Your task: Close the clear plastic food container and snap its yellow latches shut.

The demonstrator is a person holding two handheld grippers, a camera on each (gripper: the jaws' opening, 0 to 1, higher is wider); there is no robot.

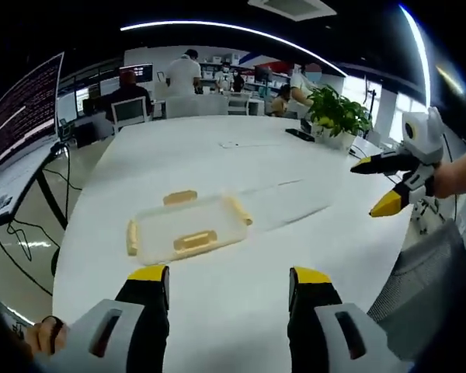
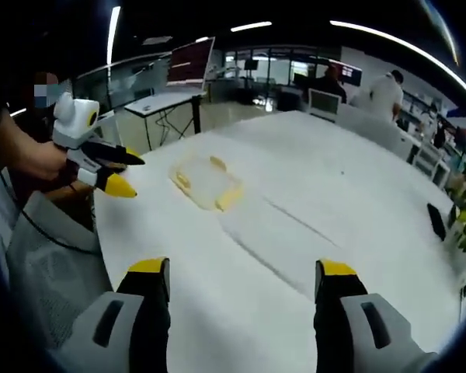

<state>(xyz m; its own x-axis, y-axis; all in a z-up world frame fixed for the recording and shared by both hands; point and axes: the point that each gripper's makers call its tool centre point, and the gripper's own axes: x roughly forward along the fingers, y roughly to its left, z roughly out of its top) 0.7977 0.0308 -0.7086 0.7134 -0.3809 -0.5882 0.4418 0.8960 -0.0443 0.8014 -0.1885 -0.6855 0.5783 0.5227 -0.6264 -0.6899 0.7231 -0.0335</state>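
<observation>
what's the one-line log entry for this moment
container: on white table, untouched | left gripper: open, empty | right gripper: open, empty | latches: state unclear

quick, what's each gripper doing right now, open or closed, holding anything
Left gripper: open, holding nothing, short of the clear container on the white table.
Right gripper: open, holding nothing, above the table.
</observation>
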